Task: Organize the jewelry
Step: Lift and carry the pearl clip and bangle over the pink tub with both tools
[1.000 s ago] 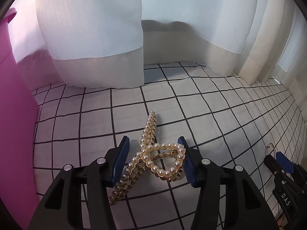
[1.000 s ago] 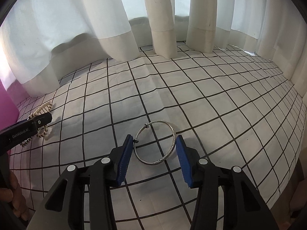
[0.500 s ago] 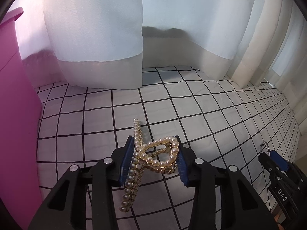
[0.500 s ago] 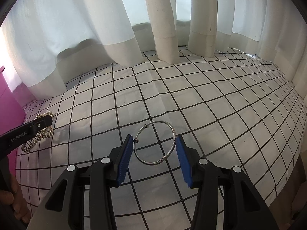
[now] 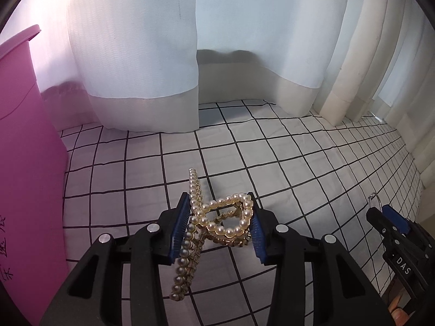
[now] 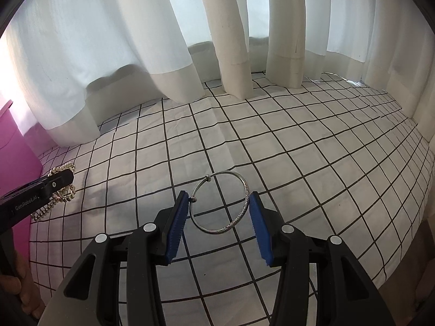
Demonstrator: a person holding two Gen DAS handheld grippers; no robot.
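Aloft above the checked cloth (image 5: 285, 160), a pearl hair claw (image 5: 214, 222) runs lengthwise away from the camera, pinched crosswise in the left gripper (image 5: 217, 228), while the right gripper (image 6: 218, 217) clasps an upright silver bangle (image 6: 220, 202), pink bin (image 5: 24, 163) left, curtains (image 6: 163, 54) behind.

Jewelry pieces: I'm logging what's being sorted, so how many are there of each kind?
Pearl hair clip: 1
Silver bangle: 1
Total: 2, each held between a gripper's pads
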